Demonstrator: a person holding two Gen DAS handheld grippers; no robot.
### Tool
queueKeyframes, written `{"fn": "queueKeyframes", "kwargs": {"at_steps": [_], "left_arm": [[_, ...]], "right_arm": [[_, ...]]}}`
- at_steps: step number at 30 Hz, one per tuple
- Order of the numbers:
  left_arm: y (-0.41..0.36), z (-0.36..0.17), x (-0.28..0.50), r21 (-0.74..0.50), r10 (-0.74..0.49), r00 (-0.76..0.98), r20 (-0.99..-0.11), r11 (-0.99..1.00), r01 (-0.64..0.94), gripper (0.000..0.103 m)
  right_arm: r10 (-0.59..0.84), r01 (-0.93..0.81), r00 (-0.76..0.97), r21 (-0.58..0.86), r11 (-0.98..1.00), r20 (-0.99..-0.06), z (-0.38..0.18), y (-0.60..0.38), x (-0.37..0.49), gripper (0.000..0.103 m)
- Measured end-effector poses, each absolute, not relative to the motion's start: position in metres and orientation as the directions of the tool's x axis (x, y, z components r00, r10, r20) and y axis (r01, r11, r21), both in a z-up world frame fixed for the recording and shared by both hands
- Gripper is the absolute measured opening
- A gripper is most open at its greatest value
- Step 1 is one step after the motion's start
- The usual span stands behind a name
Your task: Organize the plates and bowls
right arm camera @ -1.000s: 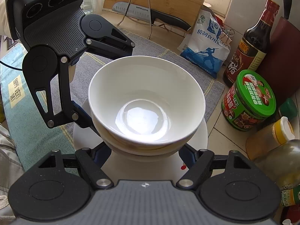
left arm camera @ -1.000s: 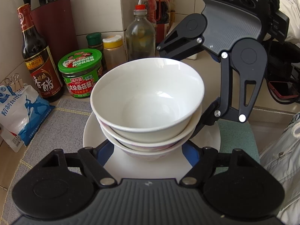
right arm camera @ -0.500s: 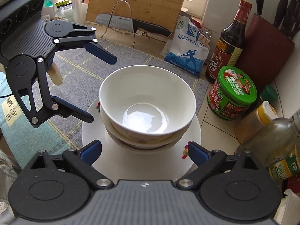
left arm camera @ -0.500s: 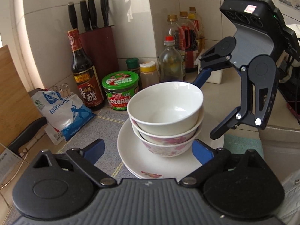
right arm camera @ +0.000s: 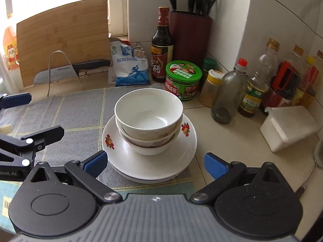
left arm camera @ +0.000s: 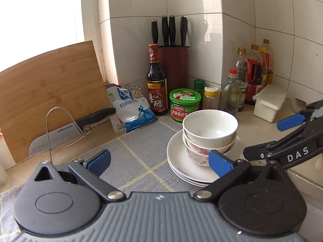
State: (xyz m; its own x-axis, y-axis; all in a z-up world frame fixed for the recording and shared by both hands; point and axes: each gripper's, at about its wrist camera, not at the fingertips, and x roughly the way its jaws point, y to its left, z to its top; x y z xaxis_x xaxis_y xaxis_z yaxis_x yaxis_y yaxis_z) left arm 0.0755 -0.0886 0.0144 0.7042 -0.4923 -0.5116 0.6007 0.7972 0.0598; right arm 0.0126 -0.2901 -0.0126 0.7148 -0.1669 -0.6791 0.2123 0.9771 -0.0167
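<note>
A stack of bowls, white on top and flower-patterned below, sits on a stack of white plates on a grey mat. It also shows in the right wrist view, bowls on plates. My left gripper is open and empty, drawn back from the stack, which lies to its right. My right gripper is open and empty, just short of the plates' near rim. Each gripper shows in the other's view, the right one and the left one.
Behind the stack stand a green-lidded jar, a vinegar bottle, a knife block, several oil and sauce bottles and a white box. A salt bag, cleaver and cutting board are at back left.
Both grippers have pulled back and up from the bowl stack, which they stood close around a second ago. The bowls and plates have stayed in place on the mat.
</note>
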Motion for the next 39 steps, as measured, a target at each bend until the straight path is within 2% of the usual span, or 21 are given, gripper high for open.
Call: {"fn": "queueKeyframes", "kwargs": {"at_steps": [4, 10, 39], "left_arm": [[-0.085, 0.025, 0.064, 0.049, -0.467, 0.707, -0.531, 0.816, 0.576, 0.102], [-0.080, 0.031, 0.059, 0.031, -0.449, 0.700, -0.556, 0.830, 0.557, 0.102], [-0.078, 0.035, 0.062, 0.024, -0.406, 0.711, -0.574, 0.859, 0.511, 0.102]], "right_arm": [[-0.249, 0.314, 0.716, -0.018, 0.949, -0.652, -0.007, -0.278, -0.004, 0.103], [-0.301, 0.370, 0.711, -0.027, 0.929, -0.636, 0.000, -0.269, -0.020, 0.103], [-0.308, 0.379, 0.719, -0.020, 0.925, -0.623, 0.006, -0.263, -0.021, 0.103]]}}
